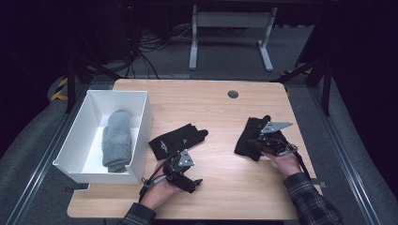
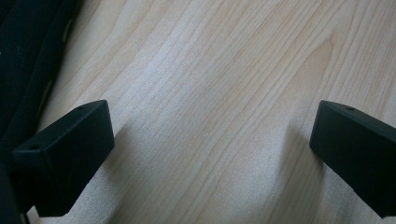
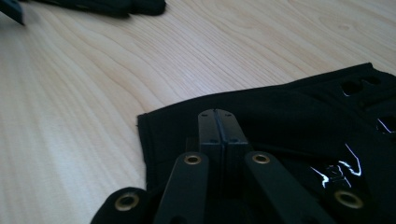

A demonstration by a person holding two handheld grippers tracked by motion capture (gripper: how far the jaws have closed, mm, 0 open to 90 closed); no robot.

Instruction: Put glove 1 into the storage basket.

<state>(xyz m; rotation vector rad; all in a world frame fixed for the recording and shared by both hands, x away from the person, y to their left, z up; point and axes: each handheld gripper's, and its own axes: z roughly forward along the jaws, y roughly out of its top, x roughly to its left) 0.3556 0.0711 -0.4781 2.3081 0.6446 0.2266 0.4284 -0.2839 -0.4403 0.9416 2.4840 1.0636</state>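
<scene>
On pale woodgrain table [image 1: 220,117], right gripper [image 3: 218,116] pressed together over matte black glove [image 3: 289,112], left gripper [image 2: 210,135] spread above bare wood.

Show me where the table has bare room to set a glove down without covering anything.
Widest bare patch: the far half of the table, beyond both black gloves, around the dark round hole. Another runs between the left glove and the right glove. It's crowded at the white box holding grey socks, where the left gripper sits close.
</scene>
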